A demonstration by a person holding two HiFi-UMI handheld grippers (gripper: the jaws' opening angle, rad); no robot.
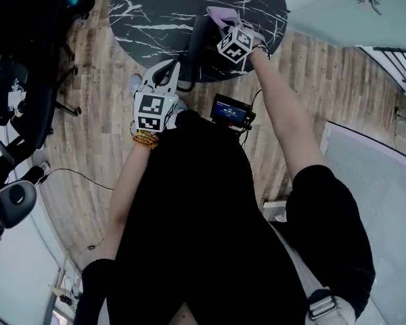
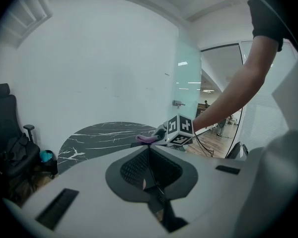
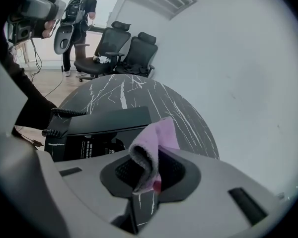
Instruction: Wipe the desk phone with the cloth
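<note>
Closest to the person, on the near side of the phone, the left tool (image 2: 148, 151) is held in the air by the edge of the round black marble-patterned worktop (image 3: 139, 95). Its two grey jaws are pressed together along a thin line with nothing between them. The flat black desk phone (image 3: 102, 125) lies on the near part of that worktop, with its coiled black cord (image 3: 59, 114) curling off the end nearer the person. At the phone's right-hand edge, the person's bare outstretched arm holds the right tool (image 3: 154, 155), whose jaws pinch a soft lilac folded cloth (image 3: 156, 138). A fold of the cloth stands up out of the grip and overlaps the phone's corner. From here I cannot tell whether the cloth touches the phone or hangs just above it. Beyond the phone the marble surface runs on towards a plain white wall. Farther off, past the end of the phone where the cord is, two black high-backed office chairs (image 3: 131, 51) stand on the pale wood-plank floor (image 1: 101, 80), and another person (image 3: 82, 14) stands behind them by the windows.
</note>
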